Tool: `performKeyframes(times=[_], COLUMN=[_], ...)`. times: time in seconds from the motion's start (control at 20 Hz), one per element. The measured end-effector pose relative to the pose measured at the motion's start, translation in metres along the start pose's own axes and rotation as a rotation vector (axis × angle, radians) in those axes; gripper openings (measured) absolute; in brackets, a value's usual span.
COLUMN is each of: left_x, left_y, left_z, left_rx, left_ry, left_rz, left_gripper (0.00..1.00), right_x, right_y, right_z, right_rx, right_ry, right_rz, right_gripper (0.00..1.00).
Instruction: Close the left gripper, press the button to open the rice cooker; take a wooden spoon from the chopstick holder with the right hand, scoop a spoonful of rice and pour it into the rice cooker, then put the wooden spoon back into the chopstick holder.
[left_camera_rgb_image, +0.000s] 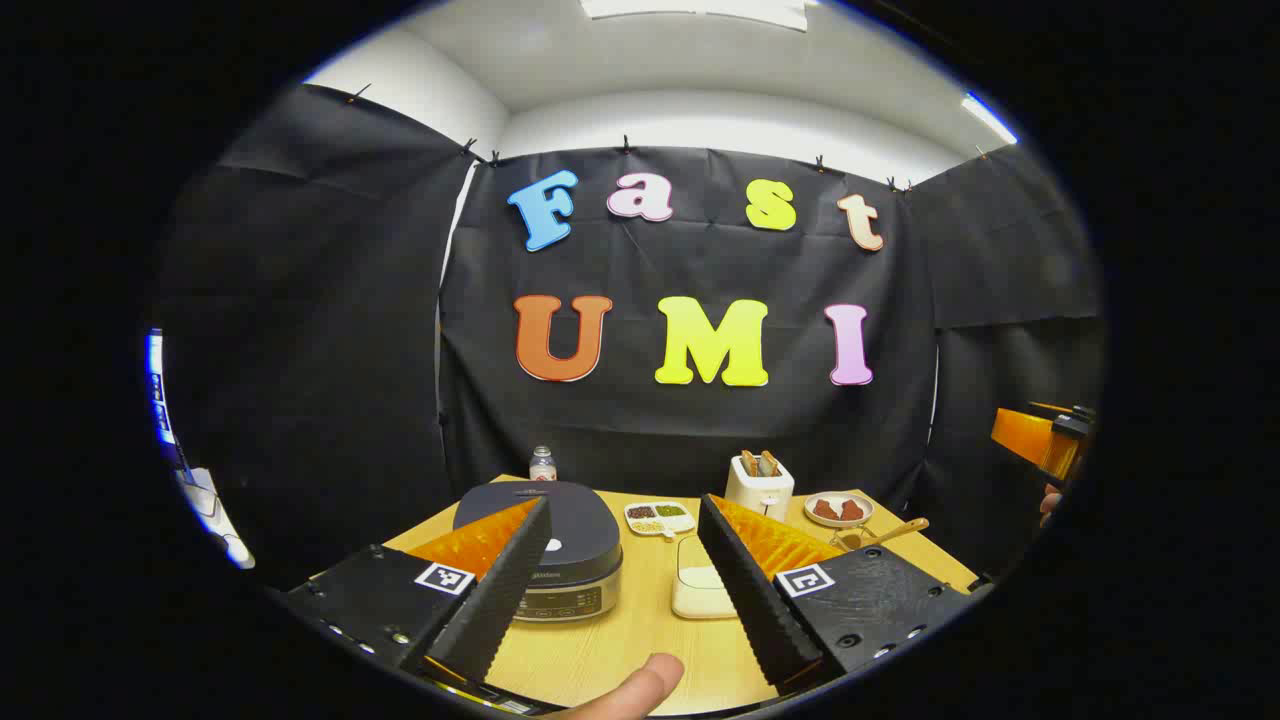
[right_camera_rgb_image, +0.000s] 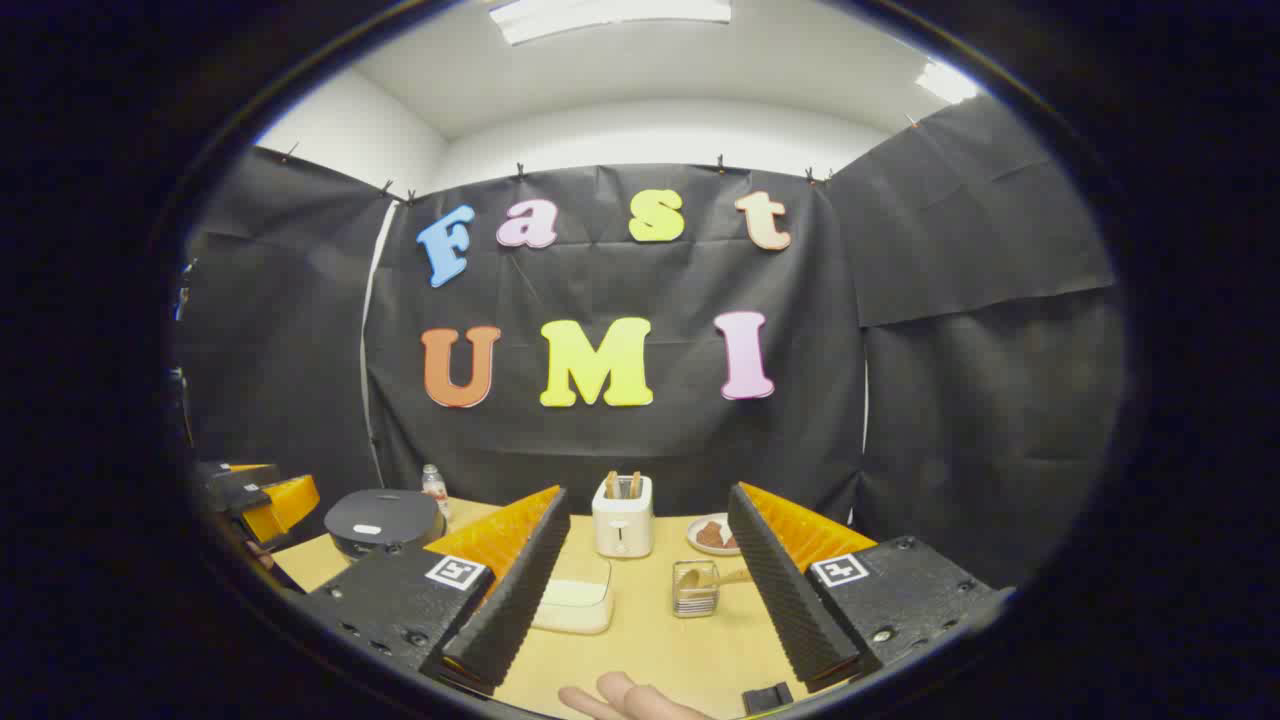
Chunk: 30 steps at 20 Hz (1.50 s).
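Observation:
The rice cooker (left_camera_rgb_image: 550, 545) (right_camera_rgb_image: 383, 520), dark grey with a flat lid, stands closed on the wooden table (left_camera_rgb_image: 620, 640). My left gripper (left_camera_rgb_image: 622, 505) hangs open above the table's near edge, its left finger in front of the cooker. A white box of rice (left_camera_rgb_image: 698, 582) (right_camera_rgb_image: 575, 600) sits beside the cooker. The wooden spoon (left_camera_rgb_image: 898, 529) (right_camera_rgb_image: 722, 577) leans in the clear chopstick holder (right_camera_rgb_image: 694, 592). My right gripper (right_camera_rgb_image: 647, 495) is open and holds nothing, well short of the holder. It also appears at the right edge (left_camera_rgb_image: 1045, 440) of the left gripper view.
At the back stand a white toaster (left_camera_rgb_image: 760, 487) (right_camera_rgb_image: 622, 517), a plate of brown food (left_camera_rgb_image: 838, 510) (right_camera_rgb_image: 712, 535), a small bottle (left_camera_rgb_image: 542, 463) (right_camera_rgb_image: 432, 484) and a divided dish of grains (left_camera_rgb_image: 660, 517). The black cloth wall runs behind the table.

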<state>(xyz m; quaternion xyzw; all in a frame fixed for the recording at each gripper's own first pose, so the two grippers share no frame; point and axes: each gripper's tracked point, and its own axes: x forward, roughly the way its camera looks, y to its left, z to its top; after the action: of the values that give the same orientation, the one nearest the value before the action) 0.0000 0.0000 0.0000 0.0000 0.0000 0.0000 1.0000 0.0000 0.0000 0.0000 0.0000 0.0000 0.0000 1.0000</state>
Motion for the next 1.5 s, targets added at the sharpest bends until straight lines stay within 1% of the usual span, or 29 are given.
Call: performKeyframes(times=[0.1, 0.15, 0.2, 0.25, 0.5, 0.55, 0.7, 0.85, 0.95, 1.0, 1.1, 1.15, 1.25, 1.4, 1.45, 1.5], left_x=[-0.003, -0.004, -0.005, -0.007, -0.009, -0.009, -0.005, -0.003, -0.003, -0.002, 0.001, 0.003, 0.006, 0.012, 0.014, 0.019], left_y=[0.004, 0.003, 0.000, -0.003, -0.015, -0.015, -0.015, -0.007, -0.004, -0.004, 0.001, 0.003, 0.007, 0.012, 0.015, 0.019], left_z=[0.000, 0.000, -0.001, -0.003, -0.003, -0.003, -0.009, -0.009, -0.008, -0.009, -0.010, -0.009, -0.006, -0.007, -0.007, -0.009], left_rx=[-0.002, -0.006, -0.008, -0.009, 0.012, 0.014, 0.031, 0.028, 0.007, -0.008, -0.029, -0.032, -0.030, -0.043, -0.046, -0.048], left_ry=[-0.007, -0.009, -0.007, -0.002, -0.013, -0.012, 0.004, -0.002, -0.003, 0.000, 0.005, 0.005, -0.005, -0.008, -0.007, -0.005], left_rz=[0.008, 0.007, 0.000, -0.010, -0.034, -0.034, -0.022, -0.007, -0.011, -0.013, -0.006, -0.003, 0.004, 0.008, 0.010, 0.021], left_gripper=[0.94, 0.94, 0.94, 0.94, 0.94, 0.94, 0.94, 0.94, 0.94, 0.94, 0.94, 0.94, 0.94, 0.94, 0.94, 0.94], right_x=[-0.003, -0.004, -0.004, -0.005, -0.005, -0.006, -0.008, -0.011, -0.014, -0.015, -0.015, -0.017, -0.019, -0.022, -0.022, -0.023], right_y=[-0.004, -0.009, -0.014, -0.019, -0.055, -0.059, -0.063, -0.071, -0.075, -0.076, -0.077, -0.079, -0.081, -0.079, -0.078, -0.077], right_z=[-0.003, -0.004, -0.006, -0.006, -0.011, -0.013, -0.019, -0.018, -0.017, -0.017, -0.016, -0.016, -0.015, -0.014, -0.015, -0.016], right_rx=[-0.001, -0.005, -0.011, -0.011, -0.008, -0.010, -0.031, -0.028, -0.029, -0.025, -0.018, -0.018, -0.025, -0.029, -0.026, -0.023], right_ry=[0.005, 0.006, 0.009, 0.008, 0.005, 0.008, 0.025, 0.017, 0.007, 0.002, -0.004, -0.009, -0.022, -0.037, -0.040, -0.040], right_rz=[-0.004, -0.010, -0.017, -0.023, -0.086, -0.091, -0.076, -0.079, -0.086, -0.088, -0.085, -0.087, -0.093, -0.089, -0.084, -0.079], right_gripper=[0.98, 1.00, 0.97, 0.97, 0.97, 1.00, 1.00, 0.99, 0.97, 1.00, 1.00, 0.97, 1.00, 1.00, 0.98, 1.00])
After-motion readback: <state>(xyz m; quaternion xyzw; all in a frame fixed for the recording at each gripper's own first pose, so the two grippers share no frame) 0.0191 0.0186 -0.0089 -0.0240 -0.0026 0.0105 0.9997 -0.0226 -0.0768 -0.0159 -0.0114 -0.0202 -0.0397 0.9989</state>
